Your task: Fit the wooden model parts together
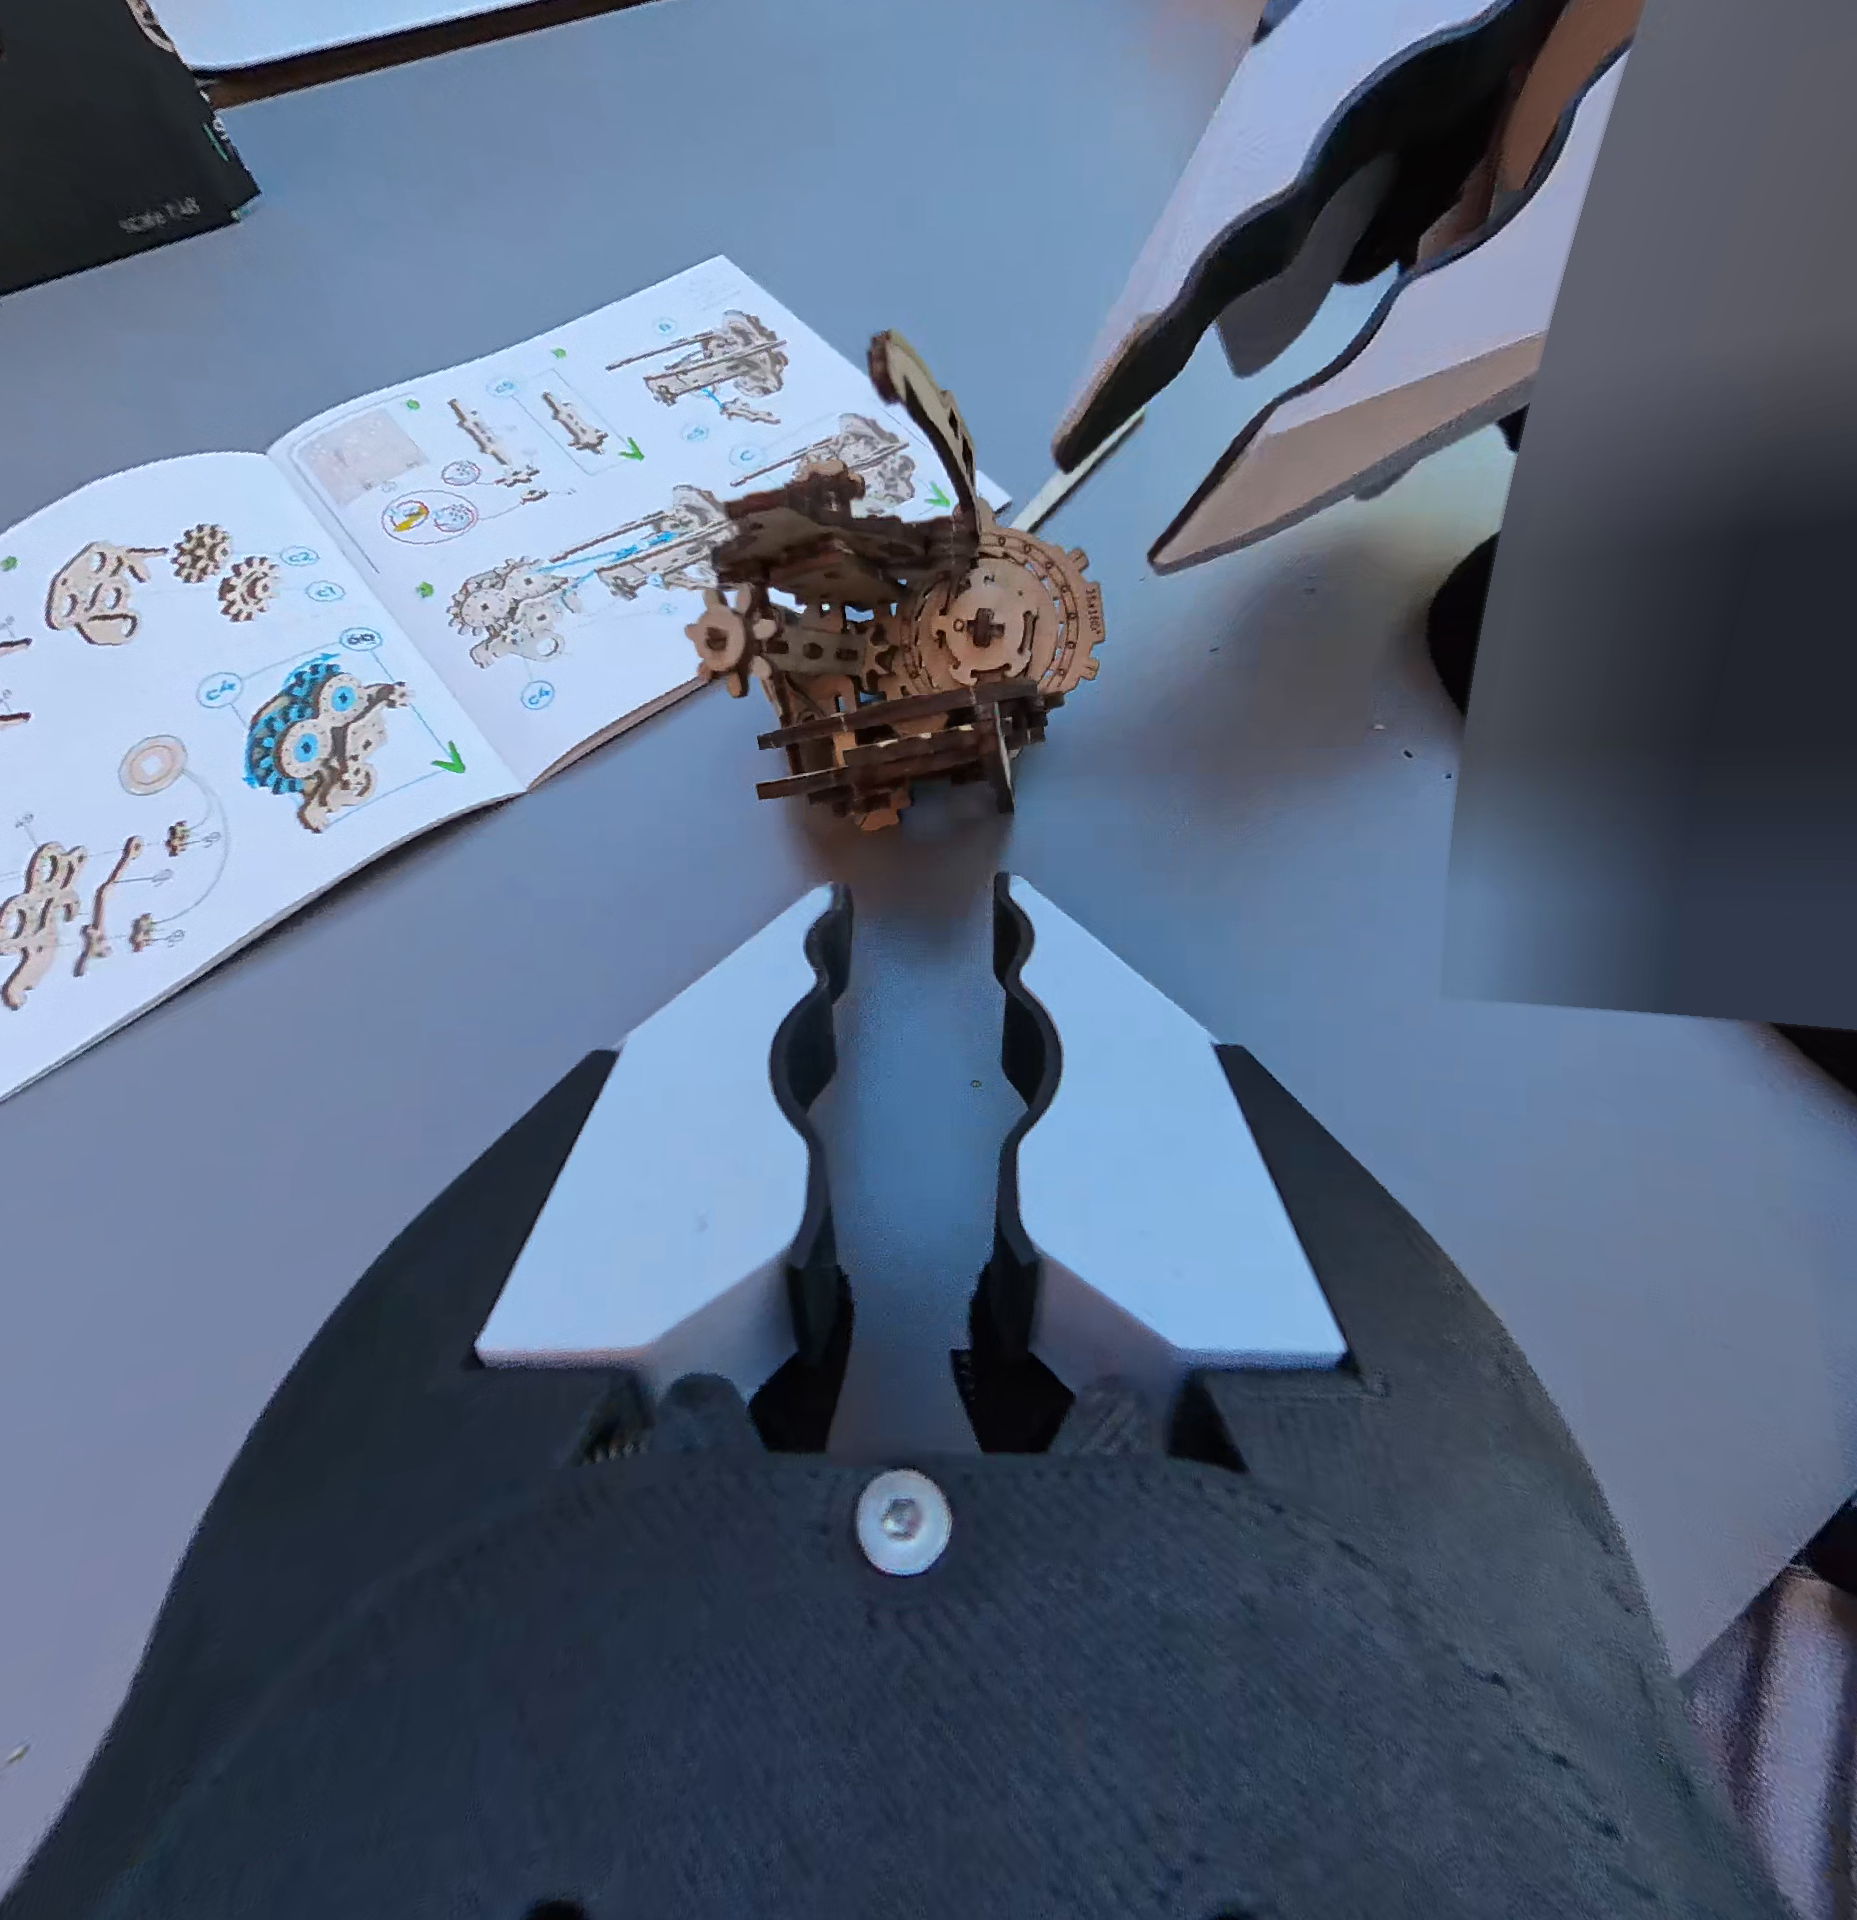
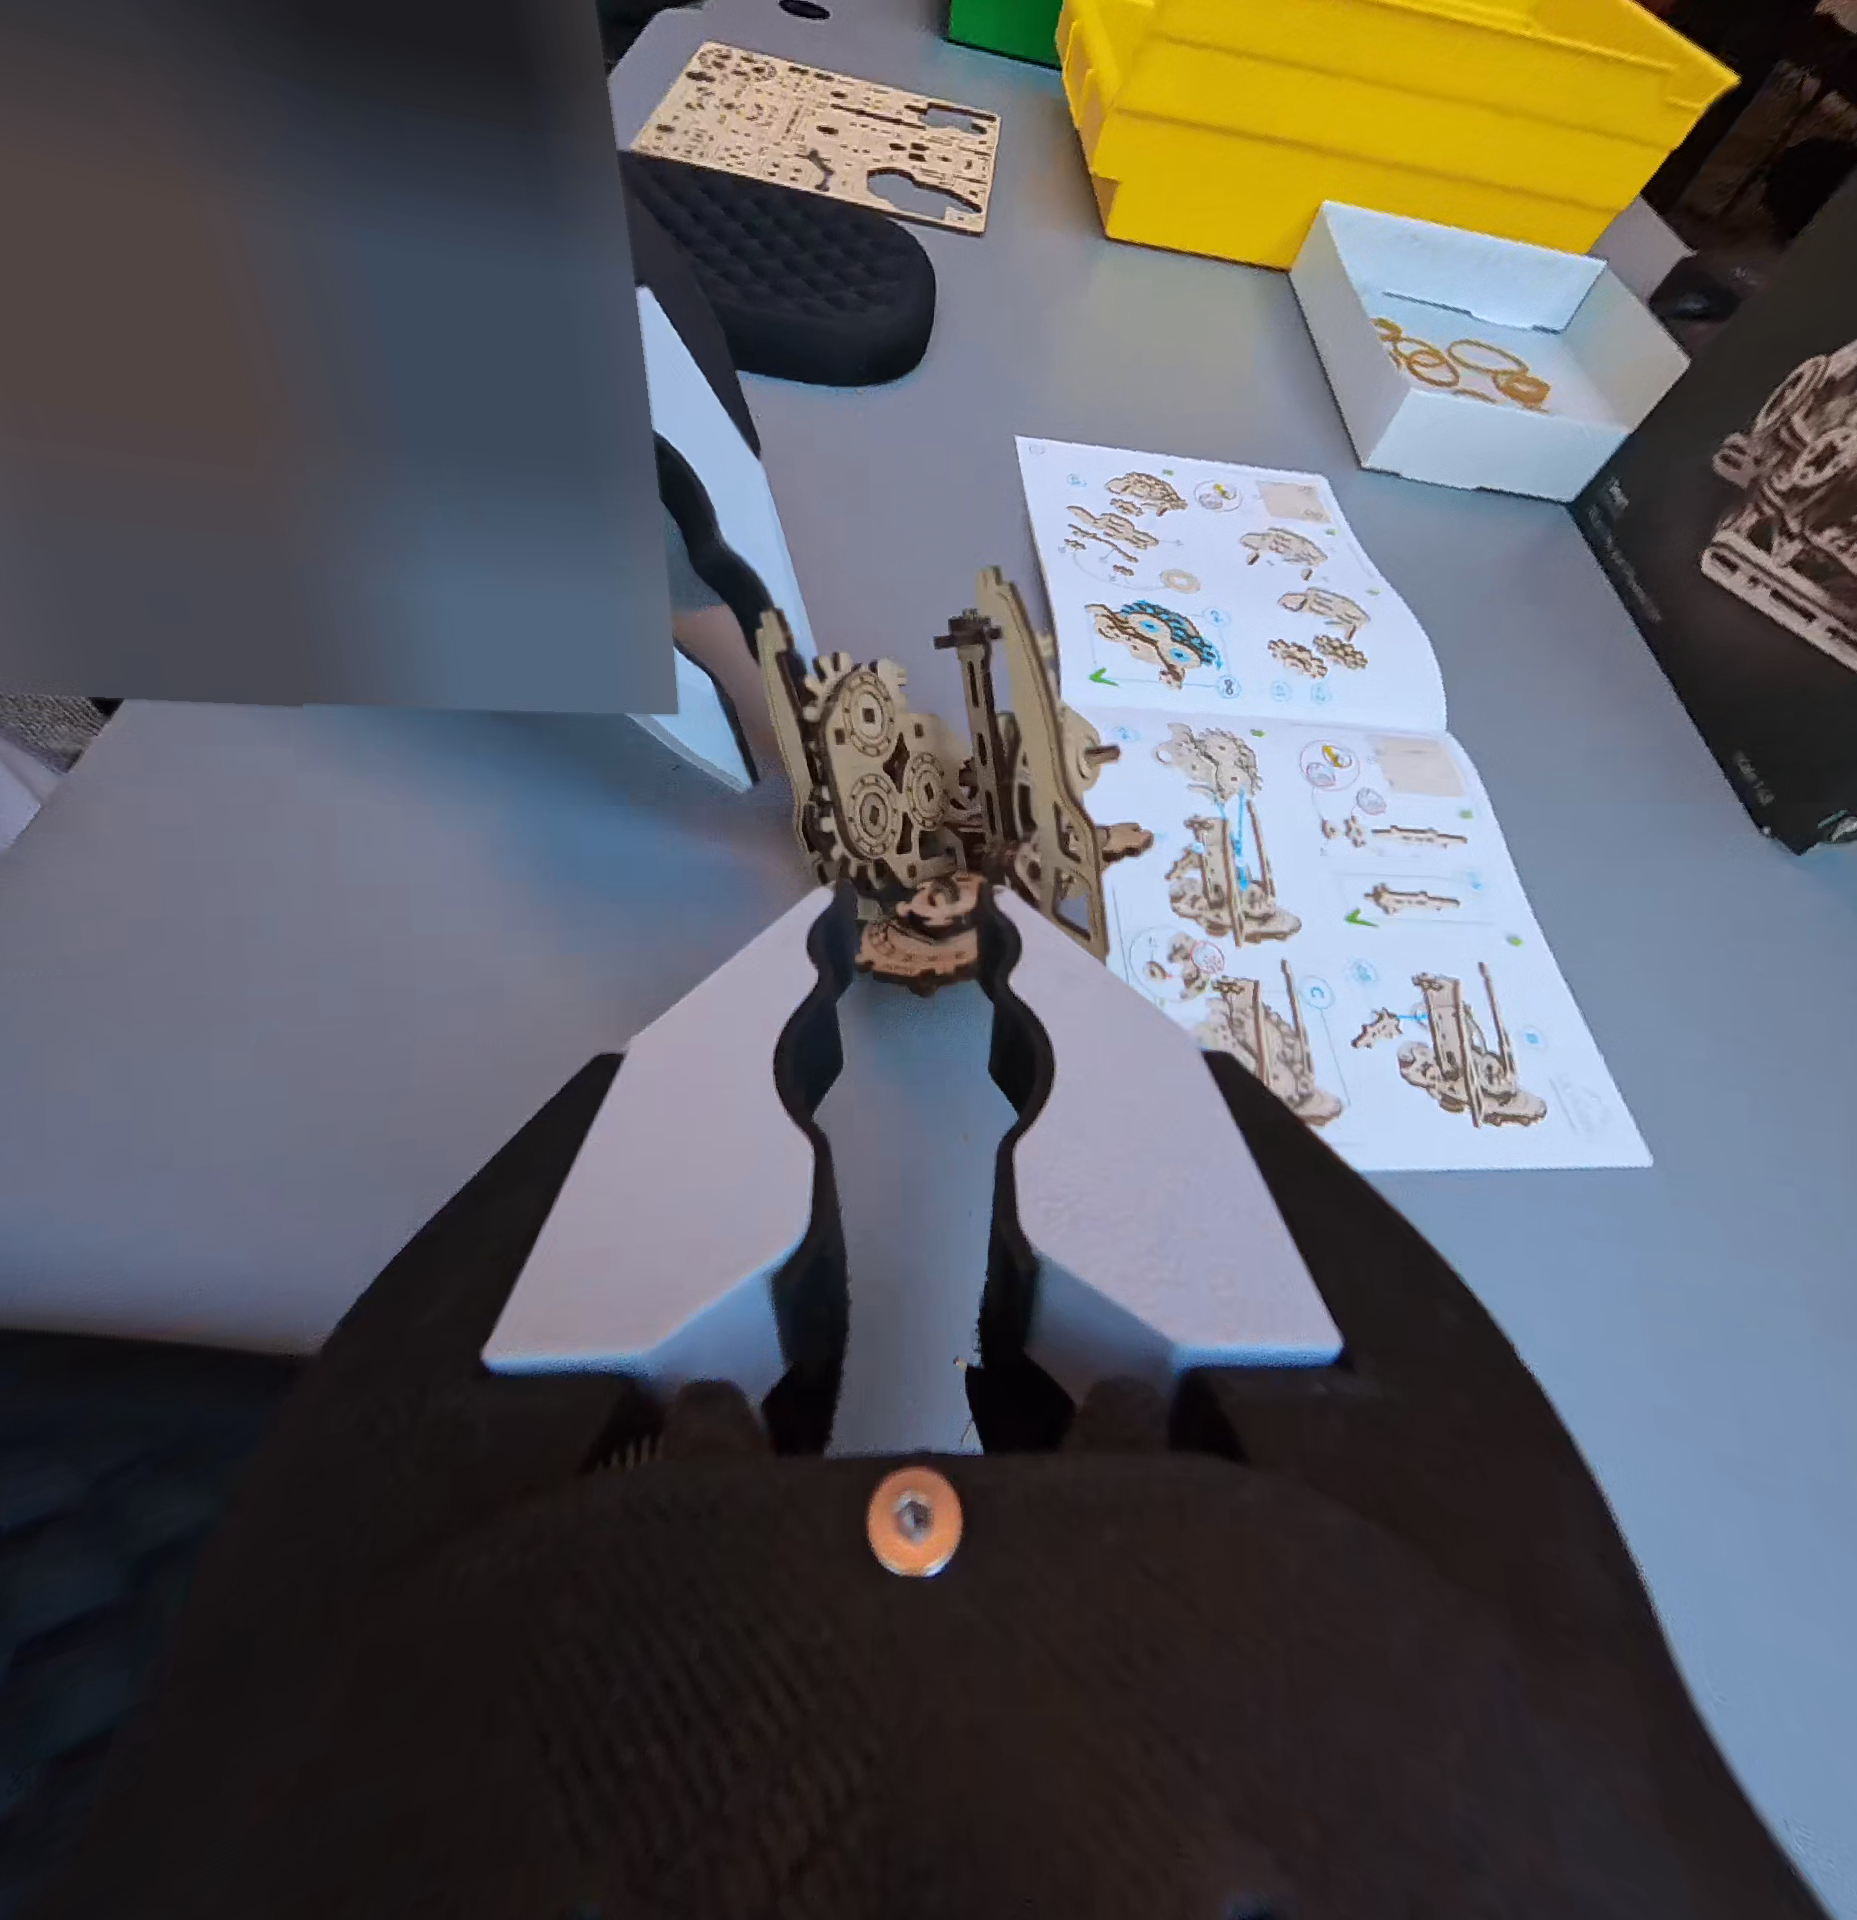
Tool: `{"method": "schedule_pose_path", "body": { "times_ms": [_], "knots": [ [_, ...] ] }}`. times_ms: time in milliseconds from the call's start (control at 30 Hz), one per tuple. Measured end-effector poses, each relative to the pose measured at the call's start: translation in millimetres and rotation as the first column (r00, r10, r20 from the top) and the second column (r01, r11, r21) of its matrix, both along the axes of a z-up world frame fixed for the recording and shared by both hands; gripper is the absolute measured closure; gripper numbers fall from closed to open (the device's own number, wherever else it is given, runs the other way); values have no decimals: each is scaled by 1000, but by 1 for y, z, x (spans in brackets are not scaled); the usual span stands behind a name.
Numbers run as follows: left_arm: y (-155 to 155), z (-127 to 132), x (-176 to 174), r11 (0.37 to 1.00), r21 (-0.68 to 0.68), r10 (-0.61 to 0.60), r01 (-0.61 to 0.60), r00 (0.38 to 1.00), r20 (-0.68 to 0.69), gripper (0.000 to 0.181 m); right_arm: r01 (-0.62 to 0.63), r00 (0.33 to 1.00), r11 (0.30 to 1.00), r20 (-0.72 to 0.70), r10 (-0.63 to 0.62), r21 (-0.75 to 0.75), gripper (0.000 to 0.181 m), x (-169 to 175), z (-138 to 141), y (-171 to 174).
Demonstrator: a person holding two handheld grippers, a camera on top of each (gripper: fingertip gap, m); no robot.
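Observation:
The partly built wooden model of gears, plates and a numbered dial sits low over the grey table, just beyond my left gripper. That gripper is open and empty, with the model ahead of its tips, not between them. In the right wrist view the model stands straight ahead. My right gripper has its tips closed on either side of the dial's near rim. It also shows in the left wrist view, reaching in from the upper right. A white finger of the left gripper shows behind the model.
An open instruction booklet lies beside the model. Farther off are a yellow bin, a white box of rubber rings, a punched wooden part sheet, a black foam pad and the black kit box. A pale wooden strip lies under the right gripper.

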State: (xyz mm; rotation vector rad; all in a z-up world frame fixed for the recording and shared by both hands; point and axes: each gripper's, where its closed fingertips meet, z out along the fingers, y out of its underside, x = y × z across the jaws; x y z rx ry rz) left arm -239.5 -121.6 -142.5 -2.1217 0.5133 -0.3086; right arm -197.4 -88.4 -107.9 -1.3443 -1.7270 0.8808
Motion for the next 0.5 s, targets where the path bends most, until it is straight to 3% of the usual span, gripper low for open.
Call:
{"method": "schedule_pose_path", "body": {
  "times_ms": [33, 167, 300, 500],
  "knots": [
    [-1, 3, -3, 1000, 4, 11, -11, 1000, 7, 151, 11, 1000, 999, 2, -11, -36, 156, 4, -2, 4],
    [0, 21, -13, 998, 18, 57, -58, 996, 62, 125, 43, 999, 986, -6, -45, -162, 147, 11, -11, 18],
    [8, 32, -8, 997, 36, 60, -64, 993, 103, 111, 33, 999, 958, 30, -26, -286, 124, 9, -21, 22],
    [22, 26, 5, 995, 62, 70, -73, 996, 50, 96, 27, 1000, 913, 11, -25, -406, 123, 2, -16, 24]
  ]
}}
